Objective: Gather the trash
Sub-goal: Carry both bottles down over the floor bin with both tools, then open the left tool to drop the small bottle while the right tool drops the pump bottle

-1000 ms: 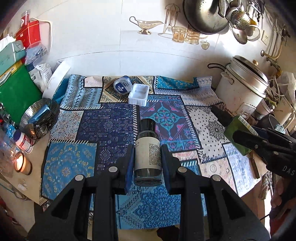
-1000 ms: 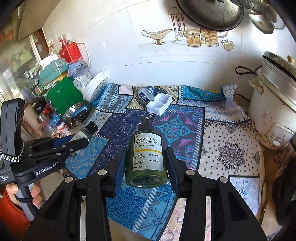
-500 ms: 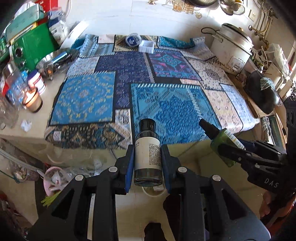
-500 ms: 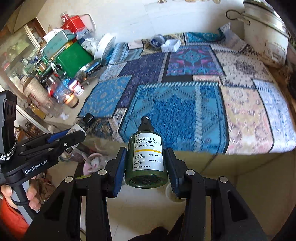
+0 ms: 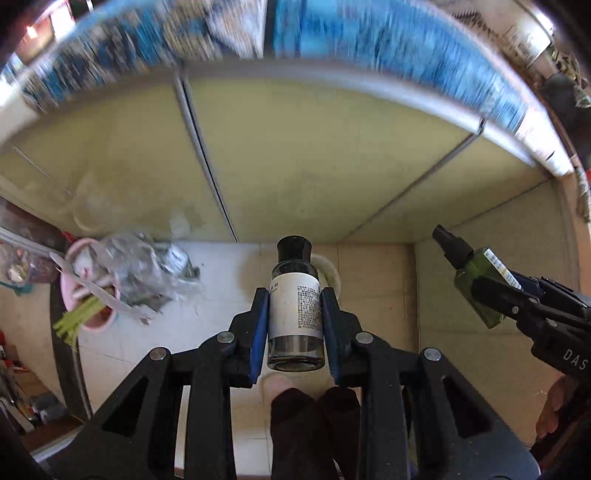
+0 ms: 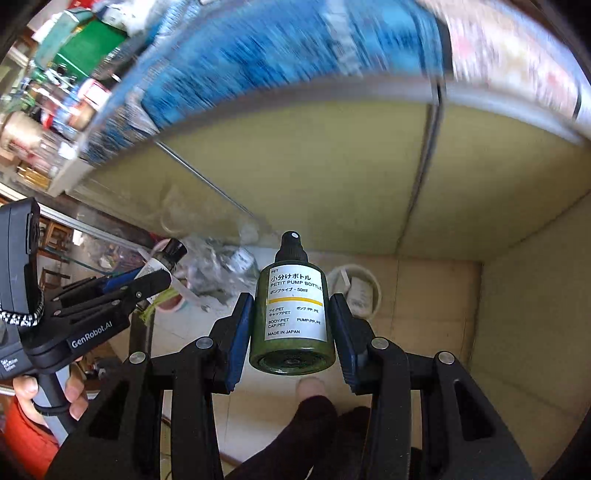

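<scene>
Two bottles in my grip, bin not reached yet

My left hand-held gripper (image 5: 295,317) is clamped on the white-labelled bottle (image 5: 294,306), cap pointing away from me, and my right hand-held gripper (image 6: 291,317) is clamped on the green pump bottle (image 6: 293,314) the same way. Both bottles hang above the floor (image 5: 373,280), below the edge of the cloth-covered counter (image 5: 369,33). A small white bin (image 6: 364,291) sits on the floor just beyond the green bottle; a pink tub (image 5: 86,288) of rubbish lies off to the left. I judge pickup done, with dropping both bottles left.
</scene>
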